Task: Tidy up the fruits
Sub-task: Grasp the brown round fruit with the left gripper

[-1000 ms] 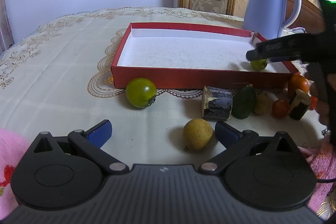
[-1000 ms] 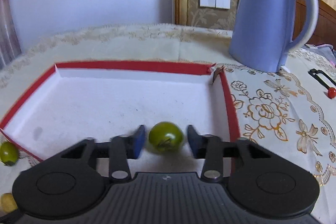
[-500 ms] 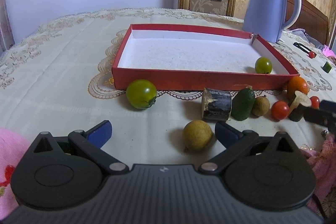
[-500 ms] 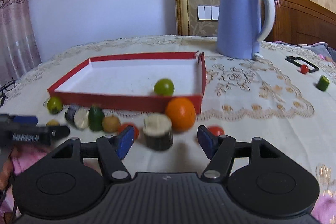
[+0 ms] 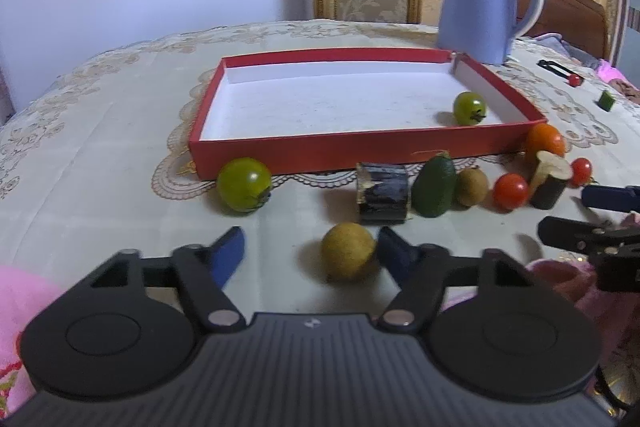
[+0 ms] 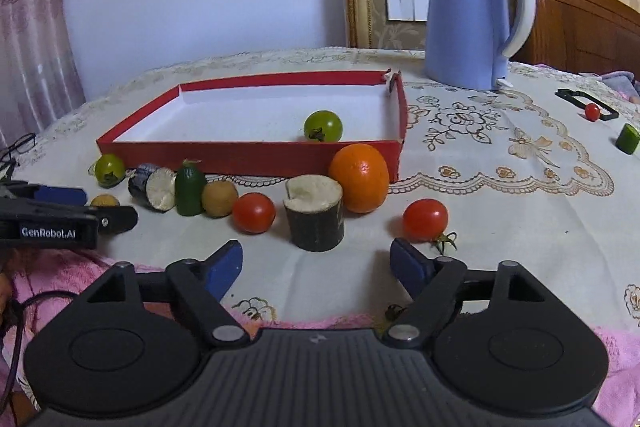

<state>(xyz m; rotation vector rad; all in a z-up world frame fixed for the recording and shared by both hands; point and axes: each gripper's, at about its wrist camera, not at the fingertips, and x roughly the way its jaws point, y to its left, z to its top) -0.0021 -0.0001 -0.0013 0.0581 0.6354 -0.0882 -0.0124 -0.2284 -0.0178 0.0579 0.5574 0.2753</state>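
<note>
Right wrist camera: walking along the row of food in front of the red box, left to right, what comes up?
Small green tomato → dark-skinned chunk lying on its side → dark green cucumber piece → tan round fruit → red tomato → upright dark-skinned stump with a pale top → orange → second red tomato.

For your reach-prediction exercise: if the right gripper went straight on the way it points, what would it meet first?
Probably the dark cut stump, just ahead between the opening jaws of the right gripper; nothing is between them, though depth is unclear.
</note>
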